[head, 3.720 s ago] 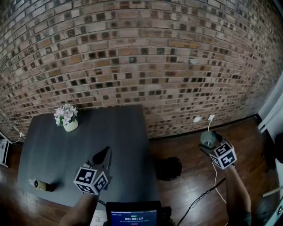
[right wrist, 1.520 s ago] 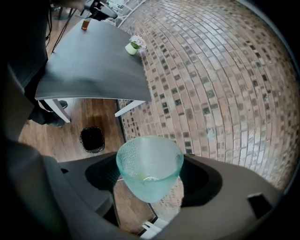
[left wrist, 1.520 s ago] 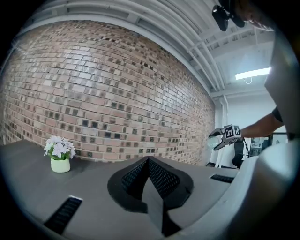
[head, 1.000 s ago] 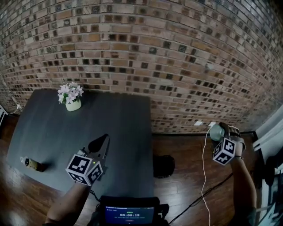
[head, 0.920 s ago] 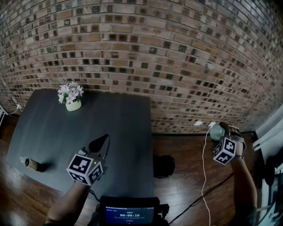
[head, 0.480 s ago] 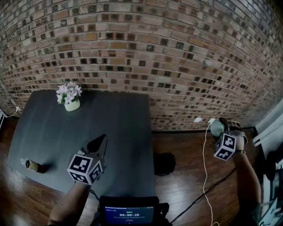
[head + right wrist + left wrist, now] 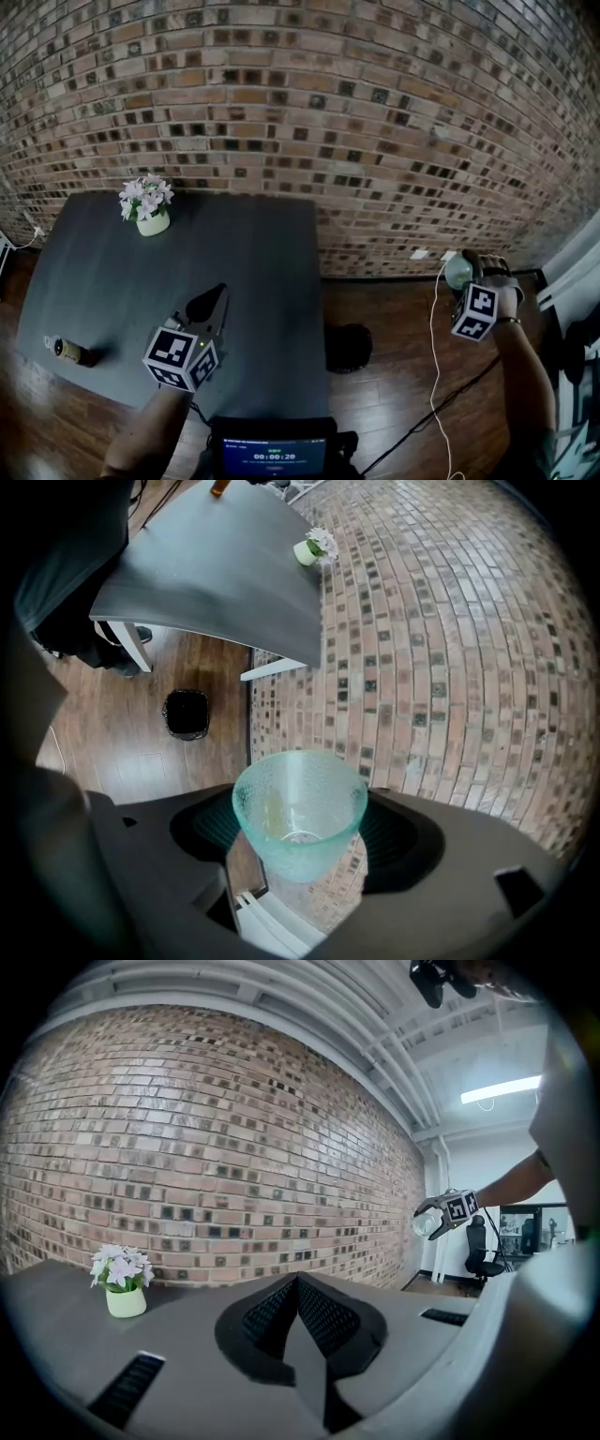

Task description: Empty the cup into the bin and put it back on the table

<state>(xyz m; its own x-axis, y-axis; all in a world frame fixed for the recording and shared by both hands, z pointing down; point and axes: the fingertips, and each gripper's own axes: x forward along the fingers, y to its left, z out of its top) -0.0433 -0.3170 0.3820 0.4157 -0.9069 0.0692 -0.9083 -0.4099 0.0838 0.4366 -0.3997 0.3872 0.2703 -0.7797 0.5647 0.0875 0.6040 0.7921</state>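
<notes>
A translucent pale green cup (image 7: 300,813) sits between the jaws of my right gripper (image 7: 300,846), which is shut on it. I see into its mouth and nothing solid shows inside. In the head view the cup (image 7: 457,272) and right gripper (image 7: 461,275) hang over the wooden floor at the far right, close to the brick wall. The black bin (image 7: 348,349) stands on the floor beside the table's right edge, well left of the cup; the right gripper view shows the bin (image 7: 186,712) too. My left gripper (image 7: 208,305) hovers shut and holding nothing over the dark grey table (image 7: 112,281).
A small pot of white flowers (image 7: 145,208) stands at the table's back left and a small brown bottle (image 7: 66,350) lies near its front left edge. A screen (image 7: 275,457) is at the bottom. A white cable (image 7: 433,337) runs across the floor under the right arm.
The right gripper with the cup has risen and moved right, away from the bin, since the earliest frame, and has barely shifted over the last second. The left gripper stays put.
</notes>
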